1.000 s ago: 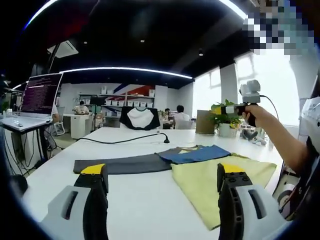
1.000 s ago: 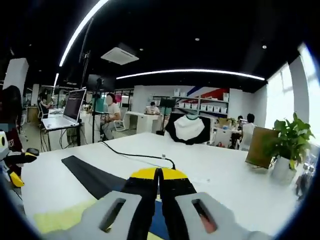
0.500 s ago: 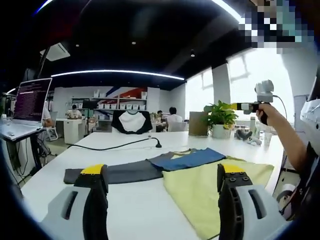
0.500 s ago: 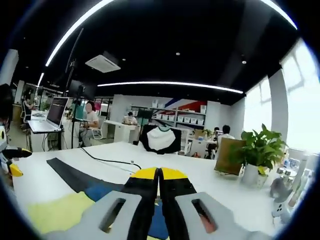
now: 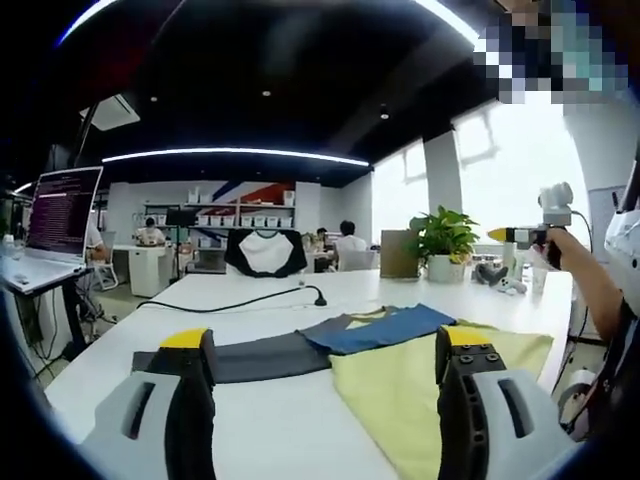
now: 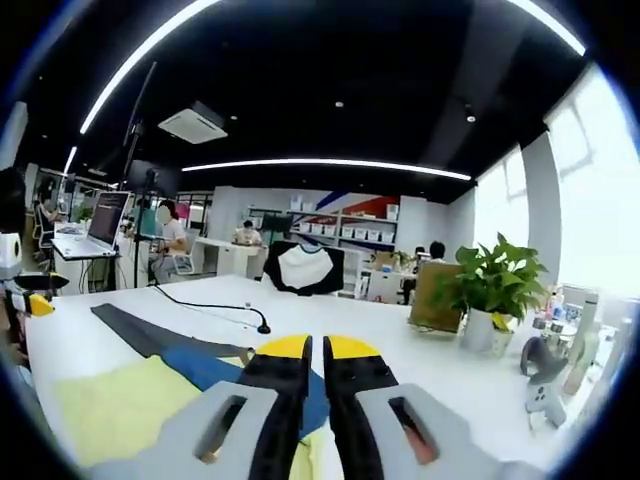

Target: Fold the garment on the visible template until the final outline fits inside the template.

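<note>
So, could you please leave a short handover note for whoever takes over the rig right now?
Left claw: open, empty, hovering above the table.
Right claw: jaws nearly together, holding nothing, raised over the table.
Garment: the yellow T-shirt with a blue sleeve lies spread flat on the white table, partly over the dark grey template.
Done: no fold yet.
Left: all folds, until the outline fits inside the template.

2 low views across garment (image 5: 400,350)
</note>
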{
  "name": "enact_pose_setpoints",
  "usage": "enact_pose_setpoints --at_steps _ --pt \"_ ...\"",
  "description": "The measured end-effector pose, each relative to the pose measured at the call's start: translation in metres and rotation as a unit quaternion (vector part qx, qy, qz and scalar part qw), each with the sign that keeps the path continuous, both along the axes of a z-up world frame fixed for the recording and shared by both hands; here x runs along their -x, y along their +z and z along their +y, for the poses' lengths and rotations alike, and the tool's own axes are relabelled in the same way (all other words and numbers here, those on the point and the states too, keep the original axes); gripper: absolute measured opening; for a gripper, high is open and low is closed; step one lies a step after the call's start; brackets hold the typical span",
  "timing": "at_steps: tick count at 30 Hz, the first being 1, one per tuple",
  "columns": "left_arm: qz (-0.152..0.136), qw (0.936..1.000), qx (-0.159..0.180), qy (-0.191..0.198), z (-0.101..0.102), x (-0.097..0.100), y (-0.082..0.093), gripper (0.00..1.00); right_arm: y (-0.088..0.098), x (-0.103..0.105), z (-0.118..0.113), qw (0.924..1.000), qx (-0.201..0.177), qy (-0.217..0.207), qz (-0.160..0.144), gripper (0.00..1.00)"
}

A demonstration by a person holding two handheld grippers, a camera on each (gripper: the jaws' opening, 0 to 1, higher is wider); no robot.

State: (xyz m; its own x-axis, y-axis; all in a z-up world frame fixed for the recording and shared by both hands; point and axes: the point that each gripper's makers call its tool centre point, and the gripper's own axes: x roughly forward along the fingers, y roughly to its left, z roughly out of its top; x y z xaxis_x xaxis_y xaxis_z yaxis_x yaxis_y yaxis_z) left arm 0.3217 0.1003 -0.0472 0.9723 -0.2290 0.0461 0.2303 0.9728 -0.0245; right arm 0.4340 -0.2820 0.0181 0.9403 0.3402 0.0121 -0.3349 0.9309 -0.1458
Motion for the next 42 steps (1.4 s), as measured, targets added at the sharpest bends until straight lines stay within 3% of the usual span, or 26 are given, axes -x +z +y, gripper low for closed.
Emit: enact_pose_setpoints --at_steps 6,13,24,31,32,35,36,42 --pt "-0.003 1.0 -0.002 0.004 0.003 -0.001 0.004 0.99 -0.012 0.015 -0.01 0.9999 -0.012 0.011 0.0 0.08" --pt "-0.009 0.9999 -0.004 0.007 0.004 -0.001 0.008 1.0 -0.029 0.031 -0.036 0.9998 -0.014 -0.013 0.009 0.22" --pt "-0.019 0.9996 -0.016 0.011 0.004 -0.002 0.014 1.0 -0.055 0.045 -0.052 0.9993 0.016 -0.032 0.006 0.57" --pt "-0.023 0.999 -0.035 0.014 0.006 -0.007 0.019 1.0 -0.053 0.051 -0.069 0.998 -0.032 -0.052 -0.015 0.88" --pt "-0.024 0.999 -0.036 0.015 0.007 -0.008 0.02 1.0 -0.048 0.053 -0.075 0.9966 -0.033 -0.069 -0.031 0.9" --pt "-0.021 0.9987 -0.041 0.021 0.012 -0.011 0.021 1.0 -0.045 0.056 -0.081 0.9955 -0.015 -0.085 -0.038 0.95" --pt "-0.021 0.9985 -0.044 0.024 0.014 -0.012 0.021 1.0 -0.046 0.056 -0.083 0.9954 -0.017 -0.088 -0.035 0.99" --pt "-0.025 0.9971 -0.055 0.048 0.034 -0.023 0.022 1.0 -0.053 0.056 -0.09 0.9951 -0.019 -0.094 -0.024 0.99"
